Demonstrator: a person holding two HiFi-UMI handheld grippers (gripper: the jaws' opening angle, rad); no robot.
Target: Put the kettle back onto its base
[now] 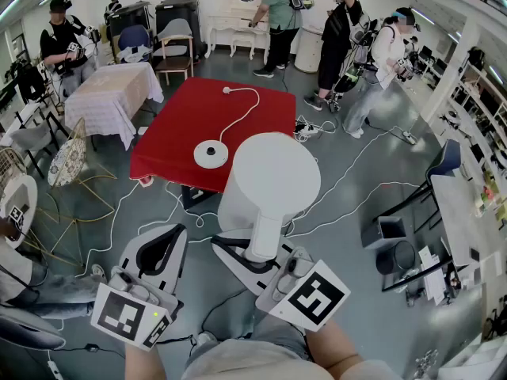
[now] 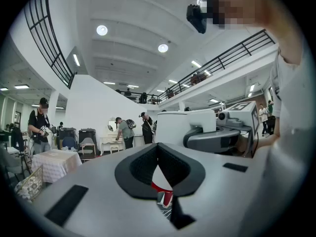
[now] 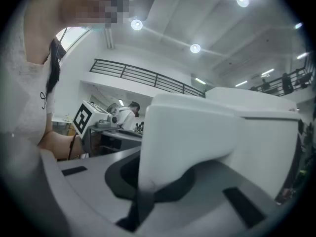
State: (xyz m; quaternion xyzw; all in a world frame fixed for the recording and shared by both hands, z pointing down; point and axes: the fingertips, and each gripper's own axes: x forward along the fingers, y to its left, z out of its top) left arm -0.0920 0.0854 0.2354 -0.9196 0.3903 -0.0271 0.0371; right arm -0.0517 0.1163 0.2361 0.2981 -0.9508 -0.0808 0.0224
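A white kettle (image 1: 269,176) hangs in the air in front of the red table (image 1: 174,133), its lid facing up at me. My right gripper (image 1: 259,253) is shut on the kettle's handle (image 3: 187,142), which fills the space between its dark pads in the right gripper view. The round white base (image 1: 211,154) lies near the table's front edge, its white cord (image 1: 242,113) running toward the far side. My left gripper (image 1: 157,250) hovers left of the kettle, shut with nothing in it. The left gripper view shows the kettle (image 2: 190,127) to its right.
A table with a white cloth (image 1: 111,93) stands at the back left, with a wire chair (image 1: 67,165) below it. Cables trail over the grey floor (image 1: 348,172). A black bin (image 1: 388,232) and a desk (image 1: 467,220) are on the right. Several people stand at the back.
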